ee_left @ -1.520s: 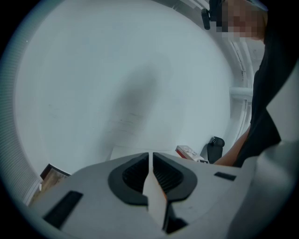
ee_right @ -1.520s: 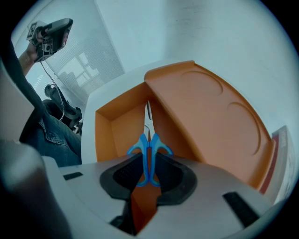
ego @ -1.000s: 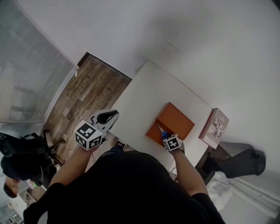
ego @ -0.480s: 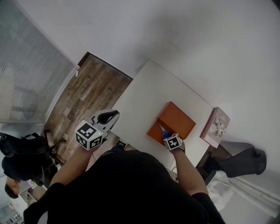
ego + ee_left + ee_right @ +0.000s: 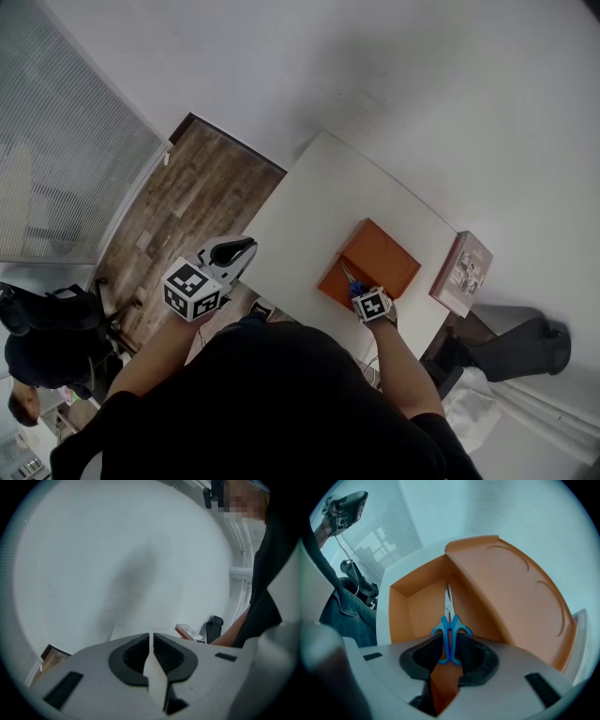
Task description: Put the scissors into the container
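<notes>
Blue-handled scissors (image 5: 450, 632) hang blades-down between the jaws of my right gripper (image 5: 450, 644), which is shut on the handles. Their metal blades point into the open compartment of the orange container (image 5: 511, 597), beside its slanted lid. In the head view the right gripper (image 5: 367, 302) sits at the near edge of the orange container (image 5: 375, 258) on the white table (image 5: 309, 216), with the scissors (image 5: 351, 281) over the open part. My left gripper (image 5: 225, 258) is held up off the table's left side, shut and empty; the left gripper (image 5: 151, 653) faces a white wall.
A book (image 5: 461, 274) with a red edge lies at the table's right end. Wooden floor (image 5: 178, 211) lies left of the table. A black bag (image 5: 511, 349) sits on the floor at the right, and a person's jeans (image 5: 344, 616) show beside the container.
The right gripper with the scissors has crept slightly further toward the container. The left gripper has stayed where it was.
</notes>
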